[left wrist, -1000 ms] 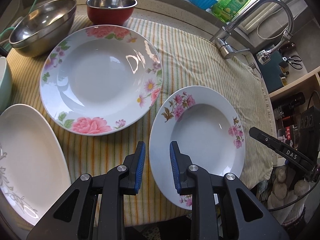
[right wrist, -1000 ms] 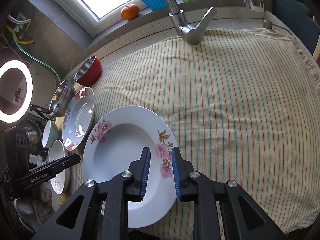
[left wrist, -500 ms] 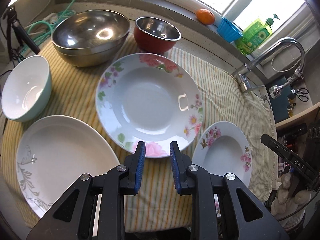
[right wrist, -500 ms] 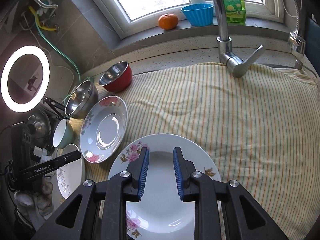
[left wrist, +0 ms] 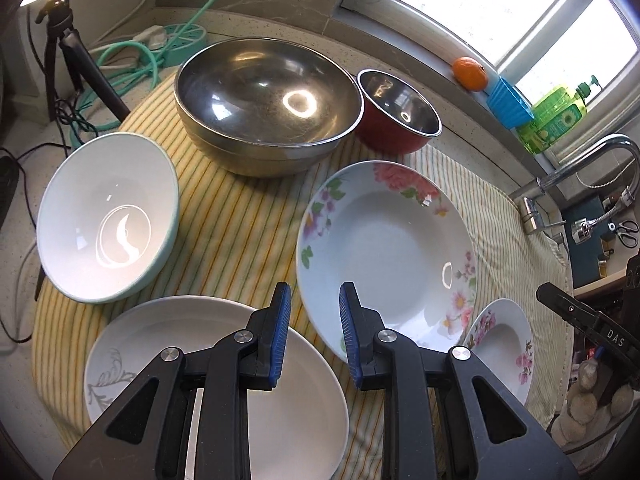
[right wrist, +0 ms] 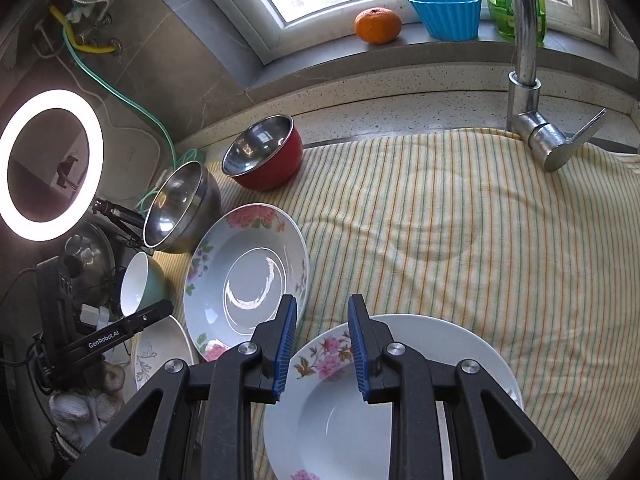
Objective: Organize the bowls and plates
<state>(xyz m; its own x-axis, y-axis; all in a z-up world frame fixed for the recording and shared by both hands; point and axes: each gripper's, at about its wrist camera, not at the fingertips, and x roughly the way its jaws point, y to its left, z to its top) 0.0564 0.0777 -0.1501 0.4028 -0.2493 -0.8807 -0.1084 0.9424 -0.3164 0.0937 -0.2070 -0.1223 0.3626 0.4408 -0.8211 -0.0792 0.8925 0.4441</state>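
Observation:
My left gripper (left wrist: 314, 292) hovers open and holds nothing, above the gap between a white oval plate (left wrist: 168, 328) and a large rose-patterned plate (left wrist: 384, 256). Behind them stand a teal bowl (left wrist: 108, 220), a big steel bowl (left wrist: 264, 96) and a red bowl (left wrist: 400, 112). A small floral plate (left wrist: 504, 344) lies at the right. My right gripper (right wrist: 322, 304) is open with a narrow gap and nothing in it, over the far left rim of that small floral plate (right wrist: 440, 344). The large plate (right wrist: 248, 280) lies to its left.
A striped cloth (right wrist: 440, 220) covers the counter. A faucet (right wrist: 524, 80) rises at the back right. An orange (right wrist: 378, 24), a blue cup (right wrist: 446, 14) and a green soap bottle (left wrist: 556, 116) sit on the sill. A ring light (right wrist: 48, 164), tripod and cables crowd the left.
My left gripper has moved left from over the small floral plate to between the white oval plate and the large plate. My right gripper drew back toward the small plate's far left rim.

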